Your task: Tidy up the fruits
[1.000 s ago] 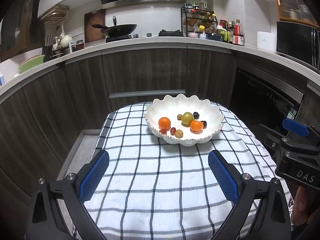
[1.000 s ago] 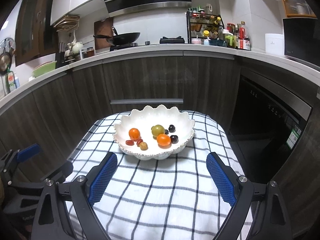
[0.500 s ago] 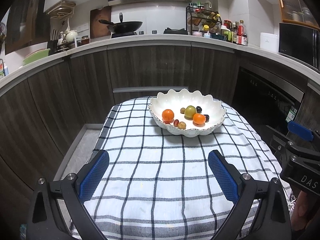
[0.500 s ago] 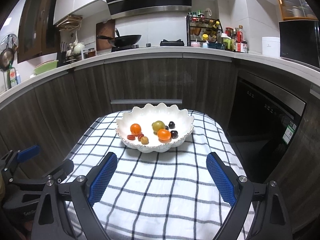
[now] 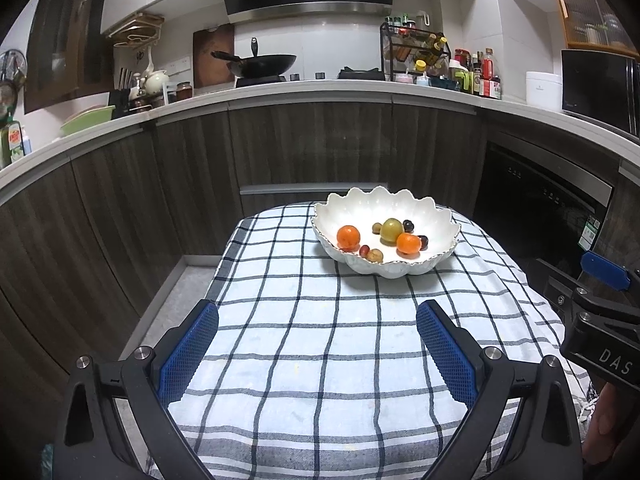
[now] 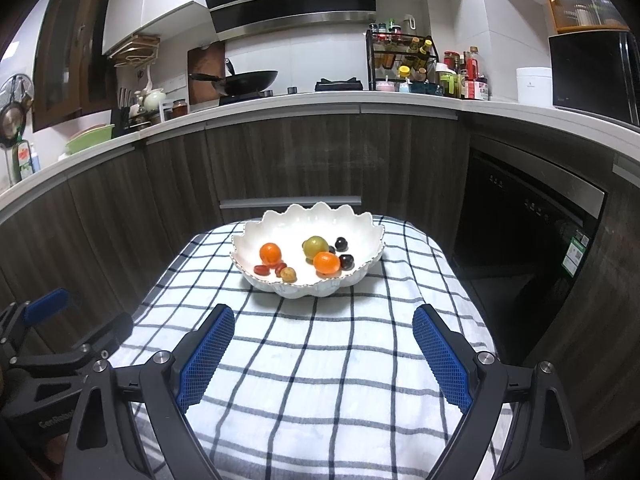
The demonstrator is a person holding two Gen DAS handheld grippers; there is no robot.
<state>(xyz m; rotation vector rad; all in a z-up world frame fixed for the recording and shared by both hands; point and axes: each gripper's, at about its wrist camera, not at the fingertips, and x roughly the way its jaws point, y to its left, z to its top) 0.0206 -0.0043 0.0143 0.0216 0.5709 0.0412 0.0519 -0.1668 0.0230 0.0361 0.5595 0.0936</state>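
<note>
Right wrist view shows both grippers, left (image 5: 316, 344) and right (image 6: 322, 344), spread empty; small round fruits (image 6: 326, 262) look slippery, bruisable, best pinched across their middles.

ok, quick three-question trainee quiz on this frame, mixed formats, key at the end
1. True or false: the two round orange fruits lie on the blue-checked white tablecloth.
2. Which fruit lies nearest the right tongs? A) greenish-yellow round fruit B) small tan round fruit C) dark purple grape
3. Fill in: both the right tongs and the left tongs stand ____ with nothing between the blue pads.

Key: 1 false, they lie in the white scalloped ceramic bowl; 2 B; 3 open.
</note>
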